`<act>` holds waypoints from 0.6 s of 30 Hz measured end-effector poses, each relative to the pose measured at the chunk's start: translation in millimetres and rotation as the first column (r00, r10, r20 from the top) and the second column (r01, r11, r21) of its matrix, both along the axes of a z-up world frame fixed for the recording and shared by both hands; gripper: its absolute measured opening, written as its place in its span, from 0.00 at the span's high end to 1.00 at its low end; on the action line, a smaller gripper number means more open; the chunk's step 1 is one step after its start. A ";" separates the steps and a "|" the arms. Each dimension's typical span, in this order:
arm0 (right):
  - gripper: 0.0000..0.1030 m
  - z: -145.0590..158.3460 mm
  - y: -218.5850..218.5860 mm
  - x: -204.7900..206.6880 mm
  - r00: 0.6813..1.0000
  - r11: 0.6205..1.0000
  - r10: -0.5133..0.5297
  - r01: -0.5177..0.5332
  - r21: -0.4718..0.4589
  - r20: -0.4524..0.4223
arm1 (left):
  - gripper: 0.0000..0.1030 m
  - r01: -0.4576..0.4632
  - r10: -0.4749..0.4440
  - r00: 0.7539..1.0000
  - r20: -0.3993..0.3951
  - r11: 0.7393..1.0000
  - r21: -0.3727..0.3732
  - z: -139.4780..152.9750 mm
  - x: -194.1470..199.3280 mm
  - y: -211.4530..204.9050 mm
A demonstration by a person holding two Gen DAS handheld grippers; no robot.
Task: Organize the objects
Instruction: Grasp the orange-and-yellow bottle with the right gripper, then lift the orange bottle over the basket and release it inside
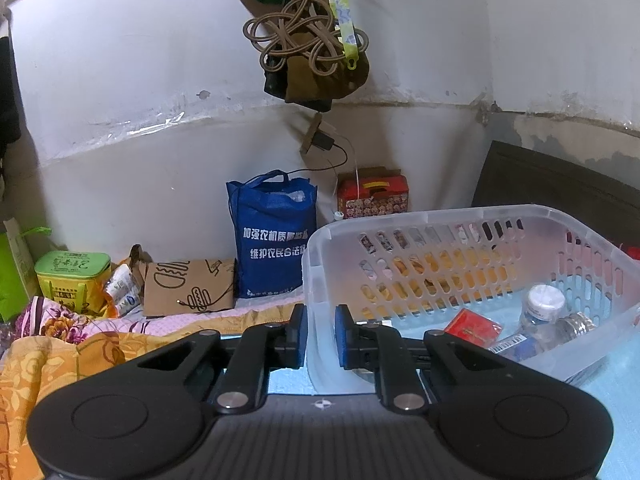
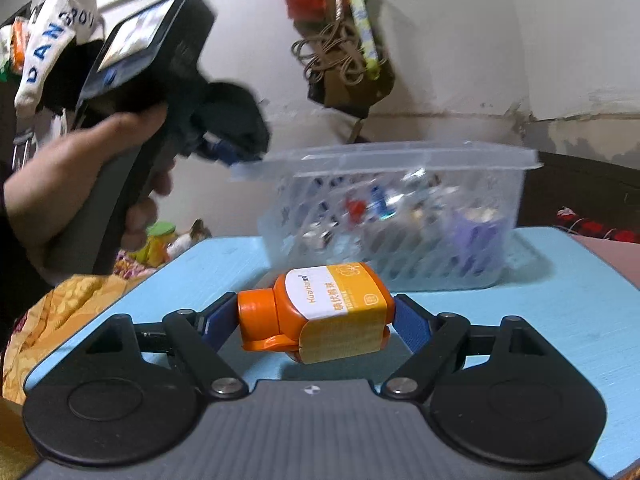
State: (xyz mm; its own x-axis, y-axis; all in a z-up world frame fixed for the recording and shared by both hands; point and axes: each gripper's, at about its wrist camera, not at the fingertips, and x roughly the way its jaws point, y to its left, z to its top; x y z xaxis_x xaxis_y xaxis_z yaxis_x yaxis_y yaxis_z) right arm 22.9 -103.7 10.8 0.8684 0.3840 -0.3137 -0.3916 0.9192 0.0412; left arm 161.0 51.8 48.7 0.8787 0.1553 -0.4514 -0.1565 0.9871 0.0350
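My right gripper is shut on an orange bottle with a white and yellow label, held sideways just above the light blue table. Behind it stands a clear slotted plastic basket with small items in it. My left gripper is shut on the near left corner of that basket's rim and tilts it. In the left wrist view the basket holds a red packet, a small clear bottle with a white cap and a barcoded item. The left gripper also shows in the right wrist view.
A blue tote bag, a brown paper bag, a green and yellow box and a red box stand by the white wall. Patterned bedding lies left of the table. Cords and bags hang on the wall.
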 end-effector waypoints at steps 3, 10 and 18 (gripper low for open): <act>0.18 7.3 -14.3 3.7 1.000 1.000 -0.002 0.003 0.029 -0.004 | 0.83 -0.002 0.002 1.000 0.000 1.000 0.000 0.4 0.3 -0.1; 0.18 41.2 -50.3 6.9 0.997 0.997 -0.029 0.024 0.069 0.067 | 0.83 -0.006 0.006 1.000 0.002 1.000 0.004 0.9 -0.4 -0.5; 0.18 91.3 -58.5 56.1 0.986 0.998 -0.053 0.046 0.047 0.159 | 0.83 -0.003 0.003 1.000 -0.001 1.000 -0.008 1.7 0.4 1.3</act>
State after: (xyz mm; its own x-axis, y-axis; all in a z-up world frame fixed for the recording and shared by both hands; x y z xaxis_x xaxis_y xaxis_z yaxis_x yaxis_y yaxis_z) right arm 78.9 -162.2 102.2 0.9245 0.3490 -0.1534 -0.3500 0.9365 0.0218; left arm 161.4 53.1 50.4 0.8776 0.1544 -0.4538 -0.1595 0.9868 0.0273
